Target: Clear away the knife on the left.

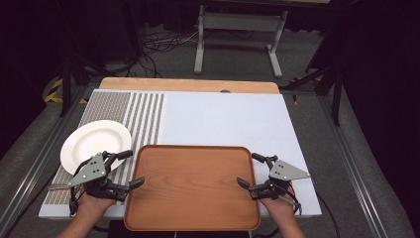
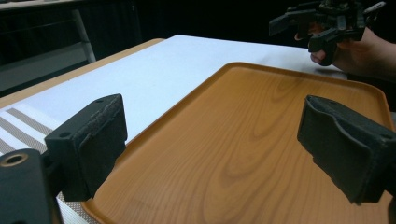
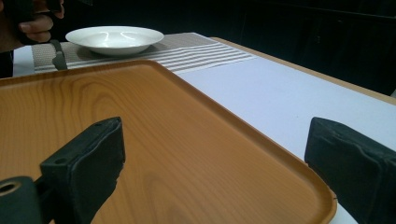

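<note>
Your left tongs sit at the left edge of the tray, jaws spread wide and gripping nothing. In the left gripper view, one pad hangs over the striped mat just outside the tray's rim, while the other is above the tray's wood. Your left hand holds them from the bottom of the high view.

Your right tongs mirror this at the tray's right edge, likewise released with jaws wide apart. In the right gripper view, one pad is over the tray and the other over the white cloth beyond the rim. Your right hand grips them from below.

Between the two tongs the tray lies flat and bare, at the near edge of the tabletop, its front rim slightly overhanging the cloth. Whether either pad touches the tray's rim, I cannot tell.

Left of the tray, a white plate rests on the striped mat, just beyond your left tongs and close beside the tray's far left corner.
</note>
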A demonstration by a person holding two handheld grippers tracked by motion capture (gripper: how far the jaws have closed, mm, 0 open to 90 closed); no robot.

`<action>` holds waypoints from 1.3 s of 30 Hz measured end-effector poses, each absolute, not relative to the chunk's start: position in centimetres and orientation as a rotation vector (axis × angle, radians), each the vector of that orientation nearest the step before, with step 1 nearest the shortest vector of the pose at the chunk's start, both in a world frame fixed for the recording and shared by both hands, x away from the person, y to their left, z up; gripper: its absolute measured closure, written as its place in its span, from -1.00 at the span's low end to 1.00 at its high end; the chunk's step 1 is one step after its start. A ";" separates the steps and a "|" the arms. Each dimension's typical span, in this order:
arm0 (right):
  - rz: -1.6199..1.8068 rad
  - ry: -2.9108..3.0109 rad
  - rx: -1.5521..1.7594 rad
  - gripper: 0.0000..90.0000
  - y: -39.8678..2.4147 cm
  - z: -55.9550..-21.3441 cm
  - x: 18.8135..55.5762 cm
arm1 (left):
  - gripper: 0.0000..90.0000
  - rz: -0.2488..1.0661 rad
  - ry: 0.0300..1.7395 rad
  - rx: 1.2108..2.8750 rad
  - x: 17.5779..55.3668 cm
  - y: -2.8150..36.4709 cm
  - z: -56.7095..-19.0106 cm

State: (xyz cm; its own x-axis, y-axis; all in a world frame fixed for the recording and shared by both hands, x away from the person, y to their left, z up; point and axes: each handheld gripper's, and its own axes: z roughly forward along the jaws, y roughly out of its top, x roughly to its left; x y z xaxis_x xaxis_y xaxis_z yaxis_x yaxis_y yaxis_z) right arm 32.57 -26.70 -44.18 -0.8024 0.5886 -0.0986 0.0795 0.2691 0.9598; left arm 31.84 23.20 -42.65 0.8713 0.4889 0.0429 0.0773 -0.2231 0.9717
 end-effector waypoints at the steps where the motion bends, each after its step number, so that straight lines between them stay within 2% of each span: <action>1: 1.552 2.107 0.604 -0.87 -26.7 -44.2 32.6 | -0.79 0.406 0.424 1.782 31.9 23.3 -42.5; 18: 1.552 2.132 0.590 -0.85 -26.5 -44.3 32.7 | -0.72 0.372 0.333 1.947 31.8 25.2 -40.2; 26: 1.553 2.142 0.588 -0.85 -26.5 -44.4 32.8 | -0.72 0.326 0.309 2.016 31.9 26.0 -40.2; 39: 1.557 2.151 0.589 -0.85 -26.4 -44.5 32.9 | -0.72 0.342 0.285 2.161 31.6 27.2 -40.1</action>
State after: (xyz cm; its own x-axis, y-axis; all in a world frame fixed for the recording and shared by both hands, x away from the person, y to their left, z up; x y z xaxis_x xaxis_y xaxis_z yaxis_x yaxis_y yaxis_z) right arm 32.92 -26.44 -44.50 -0.8226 0.5620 -0.0872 0.0927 0.2838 0.9544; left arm 31.62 27.21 -40.10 0.9351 0.3264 0.1381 0.0768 -0.5669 0.8202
